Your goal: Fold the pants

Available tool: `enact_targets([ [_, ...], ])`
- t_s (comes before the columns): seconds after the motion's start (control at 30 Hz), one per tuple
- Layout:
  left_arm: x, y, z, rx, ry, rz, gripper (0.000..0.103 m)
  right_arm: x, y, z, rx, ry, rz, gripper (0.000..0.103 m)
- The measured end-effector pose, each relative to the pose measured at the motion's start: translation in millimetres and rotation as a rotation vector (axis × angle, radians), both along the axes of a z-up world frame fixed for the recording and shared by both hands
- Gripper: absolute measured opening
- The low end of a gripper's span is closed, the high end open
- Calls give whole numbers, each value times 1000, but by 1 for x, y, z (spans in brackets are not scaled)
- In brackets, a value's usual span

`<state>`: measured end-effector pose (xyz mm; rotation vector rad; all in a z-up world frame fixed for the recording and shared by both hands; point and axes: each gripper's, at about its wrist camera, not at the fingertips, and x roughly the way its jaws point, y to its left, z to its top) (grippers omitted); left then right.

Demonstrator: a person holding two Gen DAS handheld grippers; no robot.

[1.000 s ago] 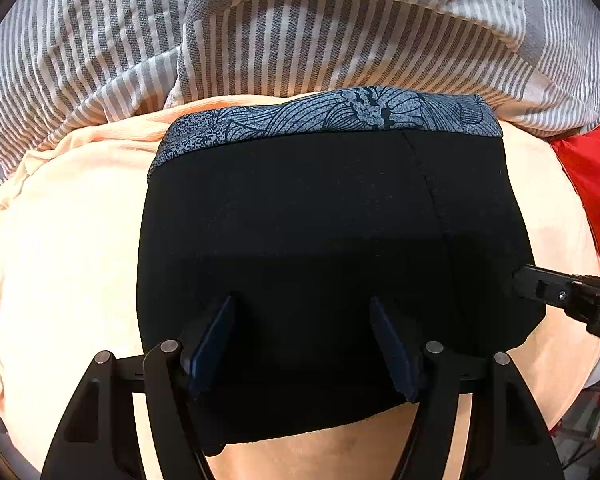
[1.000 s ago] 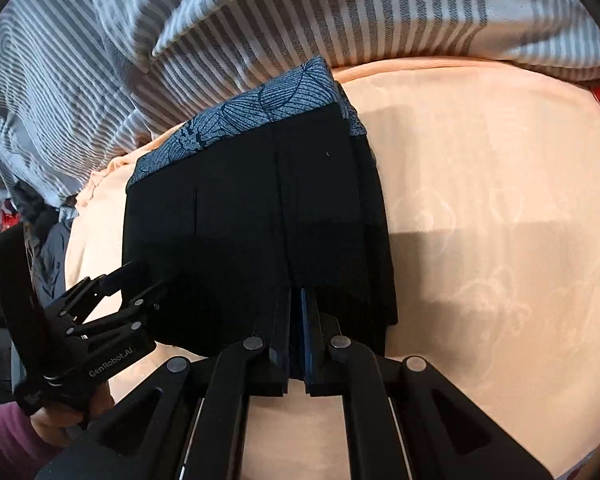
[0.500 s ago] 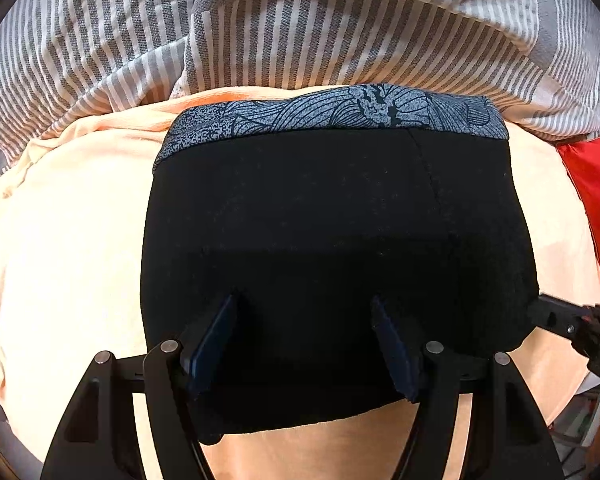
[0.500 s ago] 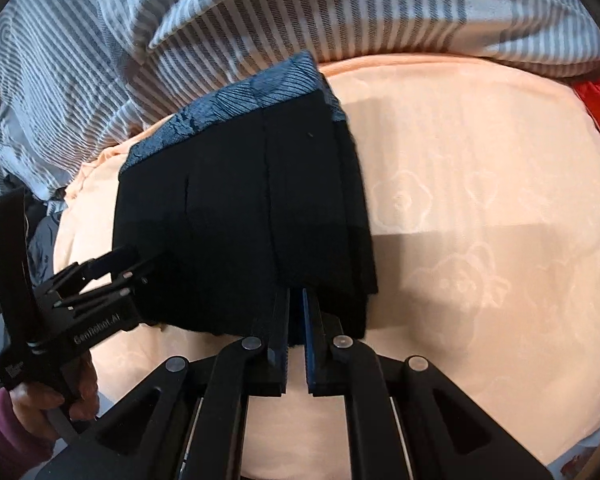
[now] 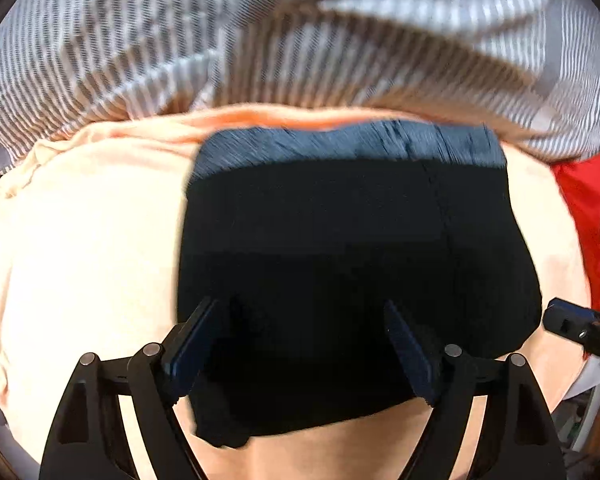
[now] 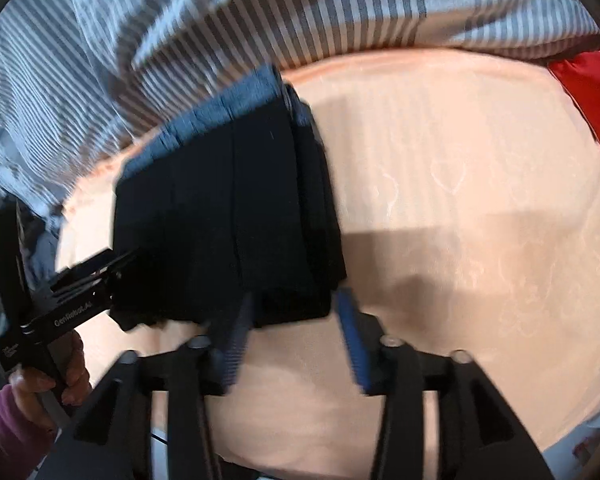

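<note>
Item: black pants [image 5: 352, 264], folded into a compact stack, patterned blue waistband [image 5: 348, 148] at the far edge.
Location: on the peach blanket [image 5: 88, 240], directly ahead of and beneath the left gripper [image 5: 300, 344]; its near right corner lies between the right gripper [image 6: 296, 336] fingers.
Left gripper: spread wide over the stack, grasping nothing; jaws just opened further.
Right gripper: released, jaws just opened, pads clear of the cloth.
Handling: judged soft, light, limp; layers could slide apart.
Hold point: pinch all layers at a folded edge.
Background: striped duvet [image 5: 260, 40] beyond.
</note>
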<state>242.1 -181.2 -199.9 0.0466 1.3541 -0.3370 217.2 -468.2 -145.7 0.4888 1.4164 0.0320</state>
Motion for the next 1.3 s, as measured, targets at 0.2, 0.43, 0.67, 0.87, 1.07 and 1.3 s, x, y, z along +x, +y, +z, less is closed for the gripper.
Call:
enact_targets([
  [0.2,47,57,-19,-150,109,67,84,38,-21,-17,163,-39,3,81],
  [0.43,66,71,-64,-259,263,-12,84,63,-34,-70,362,0,11,81],
  [0.67,80,80,-88,-342,316,9,90,66,-36,-98,493,4,-20,83],
  [0.87,67,81,-71,-308,234,20,77,66,-36,-101,518,24,-71,63],
  [1.07,42,71,-27,-281,158,19,62,59,-38,-80,551,-3,-115,46],
  [1.3,12,75,6,-285,140,-13,62,30,-41,-46,577,-29,-127,46],
])
